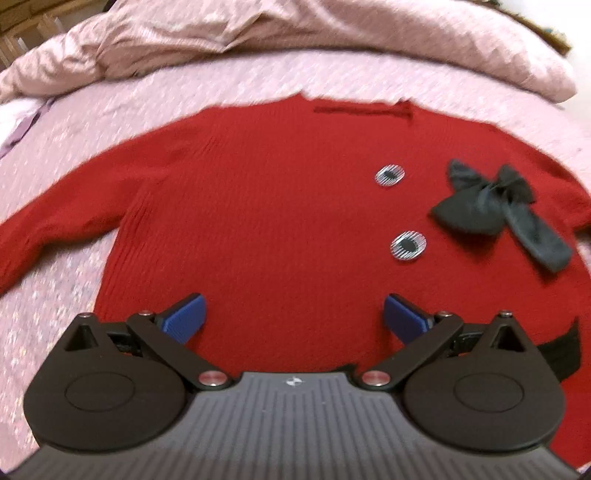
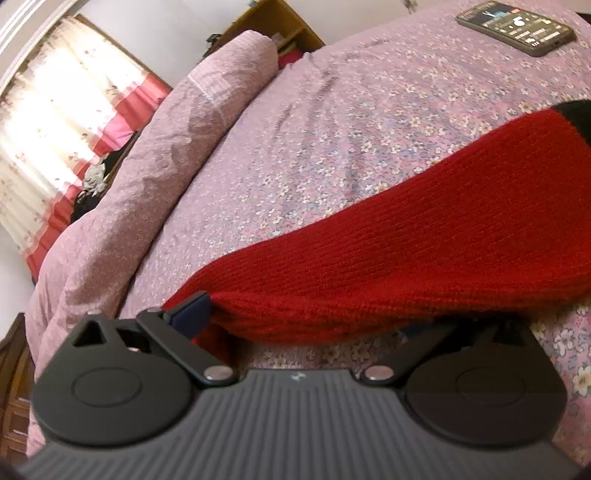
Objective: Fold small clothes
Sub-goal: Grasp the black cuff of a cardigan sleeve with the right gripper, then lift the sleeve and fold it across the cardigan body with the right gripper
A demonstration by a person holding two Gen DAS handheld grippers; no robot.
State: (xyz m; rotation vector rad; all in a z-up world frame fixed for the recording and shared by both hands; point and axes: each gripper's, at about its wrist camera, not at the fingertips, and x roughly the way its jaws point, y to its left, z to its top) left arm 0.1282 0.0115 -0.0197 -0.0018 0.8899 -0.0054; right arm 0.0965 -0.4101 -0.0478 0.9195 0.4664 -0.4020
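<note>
My left wrist camera is looking down along its blue fingers (image 1: 184, 319) at the red sweater (image 1: 258, 221) spread flat on the bed (image 1: 55, 295), close above it, facing the far rolled quilt (image 1: 258, 33). My right wrist camera is sitting lower and nearer, looking across the bed (image 2: 332, 129) past a raised sleeve (image 2: 406, 258) toward a curtain (image 2: 55, 129) at far left. Both views are sharing the sweater, bedspread and quilt.

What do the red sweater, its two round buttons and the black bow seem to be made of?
Red sweater: knitted yarn, probably wool or acrylic; matte, with ribbed rows clear in the right wrist view.
Buttons: hard, shiny, striped silver with a dark centre; plastic or metal, I cannot tell.
Black bow: thin woven fabric, soft folds, slight sheen.
</note>
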